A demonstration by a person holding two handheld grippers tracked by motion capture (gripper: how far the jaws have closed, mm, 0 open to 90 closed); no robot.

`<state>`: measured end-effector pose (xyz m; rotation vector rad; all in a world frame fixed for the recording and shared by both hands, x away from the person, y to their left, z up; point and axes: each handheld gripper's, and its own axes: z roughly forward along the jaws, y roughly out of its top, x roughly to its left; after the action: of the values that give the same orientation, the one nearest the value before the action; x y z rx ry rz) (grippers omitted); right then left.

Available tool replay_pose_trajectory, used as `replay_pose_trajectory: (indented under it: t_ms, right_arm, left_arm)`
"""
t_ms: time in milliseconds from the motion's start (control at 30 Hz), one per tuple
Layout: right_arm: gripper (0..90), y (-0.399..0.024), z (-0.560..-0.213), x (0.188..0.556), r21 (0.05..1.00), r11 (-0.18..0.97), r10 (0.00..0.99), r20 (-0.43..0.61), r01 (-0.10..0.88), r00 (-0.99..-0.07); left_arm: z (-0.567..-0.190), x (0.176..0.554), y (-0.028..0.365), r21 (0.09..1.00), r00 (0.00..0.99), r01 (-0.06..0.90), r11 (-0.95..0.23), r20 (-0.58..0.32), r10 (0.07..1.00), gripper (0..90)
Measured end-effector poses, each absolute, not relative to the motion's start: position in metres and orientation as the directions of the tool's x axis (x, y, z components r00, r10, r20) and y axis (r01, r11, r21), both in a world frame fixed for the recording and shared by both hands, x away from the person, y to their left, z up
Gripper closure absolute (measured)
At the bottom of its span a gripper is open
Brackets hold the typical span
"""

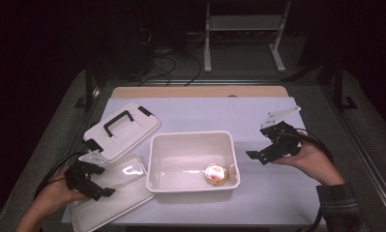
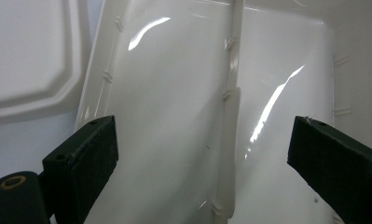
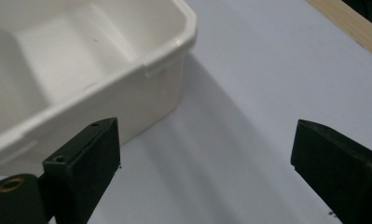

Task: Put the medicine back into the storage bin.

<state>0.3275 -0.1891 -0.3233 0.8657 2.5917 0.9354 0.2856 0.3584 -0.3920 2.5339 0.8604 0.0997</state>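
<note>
At the far left my left claw (image 1: 99, 182) hovers over a clear, glossy plastic tray (image 1: 114, 189) that lies at the front left of the tabletop (image 1: 277, 193). In the left gripper view its two black, matte pads stand wide apart with nothing between them, and beneath them the tray (image 2: 174, 116) shows smooth, shiny walls, a raised ridge down its middle and small moulded ribs along the edges. Just behind that tray sits a white rectangular lid (image 1: 122, 130) with rounded corners, a black handle on top and a black latch at each end.

In the middle stands an open white tub (image 1: 193, 162), rectangular, with a thick rolled rim and smooth plastic walls. A small round thing (image 1: 215, 174), pale with a reddish, glossy look, lies on the tub's floor near the front right corner; what it is made of I cannot tell.

To the right, my right claw (image 1: 259, 155) hangs beside the tub, apart from it, jaws spread wide and holding nothing. In the right gripper view the tub's corner (image 3: 165, 51) sits beyond one pad, over the flat, pale lilac sheet covering the tabletop.
</note>
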Motion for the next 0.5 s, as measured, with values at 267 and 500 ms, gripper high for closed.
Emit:
replay_pose_trajectory:
  t_ms: [267, 500]
  right_arm:
    - [7.7, -0.205, -0.367, 0.322, 0.669, 0.551, 0.71, -0.063, 0.499, -0.701]
    - [7.7, -0.215, -0.394, 0.318, 0.662, 0.517, 0.752, -0.049, 0.543, -0.657]
  left_arm:
    - [-0.392, 0.285, 0.359, 0.448, 0.802, 0.558, -0.698, -0.078, 0.592, 8.0]
    - [-0.391, 0.284, 0.359, 0.449, 0.8, 0.561, -0.696, -0.076, 0.595, 8.0]
